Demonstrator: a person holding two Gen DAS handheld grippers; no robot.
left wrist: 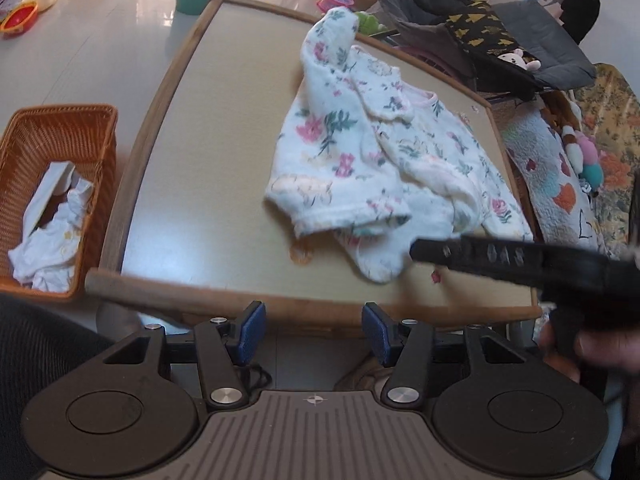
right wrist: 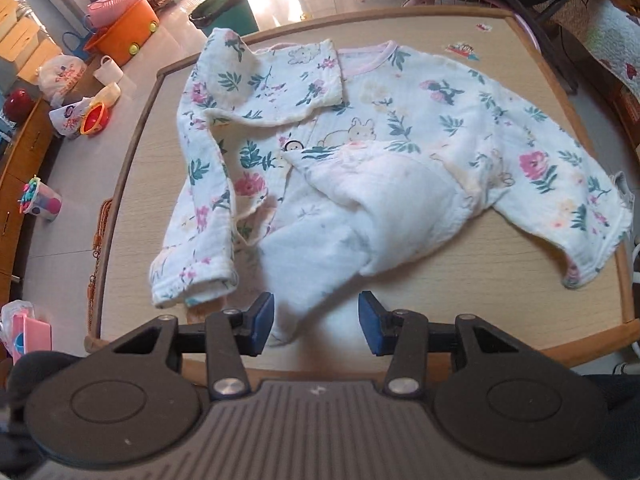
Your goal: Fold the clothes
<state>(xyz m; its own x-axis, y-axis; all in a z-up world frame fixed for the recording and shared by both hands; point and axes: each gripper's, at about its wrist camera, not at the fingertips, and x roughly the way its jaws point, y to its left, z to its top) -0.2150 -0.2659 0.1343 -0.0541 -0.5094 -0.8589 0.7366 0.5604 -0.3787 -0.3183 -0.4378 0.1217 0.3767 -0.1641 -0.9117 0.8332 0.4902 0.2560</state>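
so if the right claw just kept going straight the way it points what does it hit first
Most likely the floral garment: its white lower hem hangs between the open right claw pads, seemingly untouched. Right beneath is the table. Depth is hard to judge here.

Baby garment (right wrist: 360,152) lying spread on the worktop (right wrist: 500,64), one sleeve folded across its chest. Wicker basket (left wrist: 56,136) sitting on the floor left of the worktop, crumpled cloth (left wrist: 52,236) lying in it. Waste bin (right wrist: 228,8) standing beyond the far edge.
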